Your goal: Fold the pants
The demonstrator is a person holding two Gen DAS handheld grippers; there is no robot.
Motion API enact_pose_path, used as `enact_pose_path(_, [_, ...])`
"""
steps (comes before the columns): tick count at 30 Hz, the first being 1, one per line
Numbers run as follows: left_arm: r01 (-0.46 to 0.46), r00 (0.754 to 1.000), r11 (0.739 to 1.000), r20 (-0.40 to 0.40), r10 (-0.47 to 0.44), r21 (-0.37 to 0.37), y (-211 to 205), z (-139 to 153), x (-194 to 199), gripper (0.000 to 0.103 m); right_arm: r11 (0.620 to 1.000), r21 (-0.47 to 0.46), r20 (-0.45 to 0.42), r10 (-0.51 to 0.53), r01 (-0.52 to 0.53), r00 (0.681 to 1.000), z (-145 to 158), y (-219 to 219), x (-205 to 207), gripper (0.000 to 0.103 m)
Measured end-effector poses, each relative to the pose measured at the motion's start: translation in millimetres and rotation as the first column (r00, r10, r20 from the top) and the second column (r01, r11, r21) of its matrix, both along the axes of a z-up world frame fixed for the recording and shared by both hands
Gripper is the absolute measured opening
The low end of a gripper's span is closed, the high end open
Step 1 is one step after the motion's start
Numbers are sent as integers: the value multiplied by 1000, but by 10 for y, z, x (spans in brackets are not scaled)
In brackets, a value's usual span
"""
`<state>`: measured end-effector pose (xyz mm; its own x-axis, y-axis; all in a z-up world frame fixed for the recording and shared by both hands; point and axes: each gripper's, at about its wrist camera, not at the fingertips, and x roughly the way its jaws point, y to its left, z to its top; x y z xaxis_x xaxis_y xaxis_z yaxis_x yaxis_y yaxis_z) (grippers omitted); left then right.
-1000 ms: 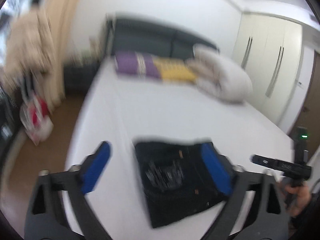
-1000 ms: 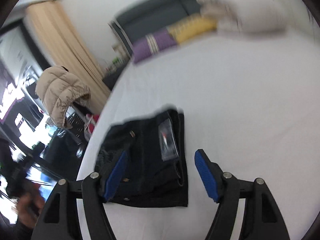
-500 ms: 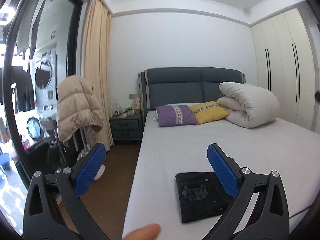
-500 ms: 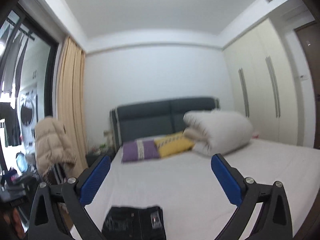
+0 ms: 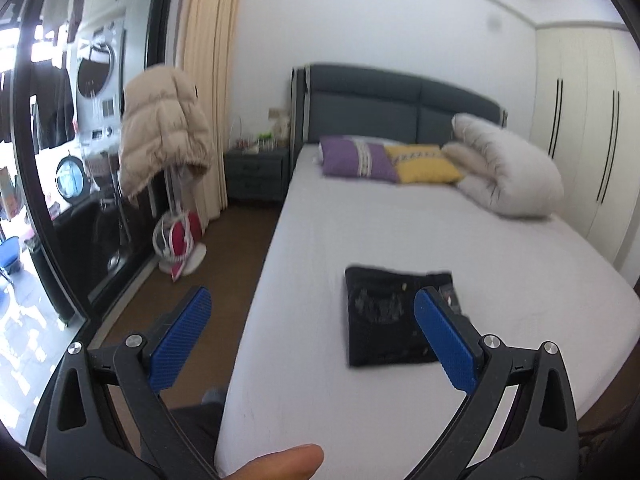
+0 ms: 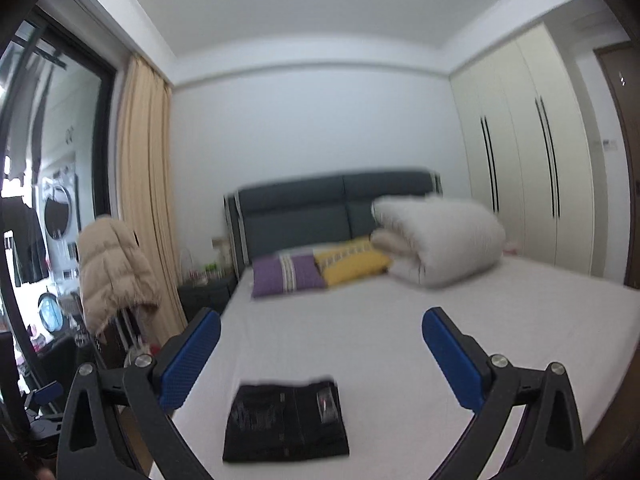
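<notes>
Bed point(image 5: 400, 232), folded pants point(image 5: 384, 320), jaws wide, empty

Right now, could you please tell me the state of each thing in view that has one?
black pants: folded into a compact rectangle, lying flat on the bed
left tongs: open, holding nothing
right tongs: open, holding nothing
white duvet: rolled up
wardrobe: doors shut

One pants point(image 5: 394, 320); two pillows point(image 5: 358, 159); one duvet point(image 5: 505, 171); one jacket point(image 5: 162, 122).
</notes>
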<state>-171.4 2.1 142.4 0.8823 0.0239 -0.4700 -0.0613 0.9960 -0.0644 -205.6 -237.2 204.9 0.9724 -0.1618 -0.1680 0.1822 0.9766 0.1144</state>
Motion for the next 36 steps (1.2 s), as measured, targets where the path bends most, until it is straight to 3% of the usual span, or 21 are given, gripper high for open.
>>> enact_pose_path(7, [16,992,1000,-122,-17,-4,-145,-522,473,103,999,-25,-207,38,-44,978,-459,132,251,103])
enact_pose_path(11, [26,980,1000,-199,-25,2,-218,-826,768,103,997,-35,-334,59,-75,941,-754,222,436,103])
enact_pose_path(17, [26,948,1000,-316,-27,-7,-257,-1347,1235,103,997,6,-456,71,-76,887,-1137,254,668,103])
enact_pose_path(26, [32,923,999,-385,-28,2,-370,-1808,1523,103,997,42,-550,73,-60,832,-1454,224,827,103])
enact_pose_path(36, [41,915,999,-403,-30,18,-459,-1848,1459,103,996,52,-575,89,-73,814,-1551,193,877,103])
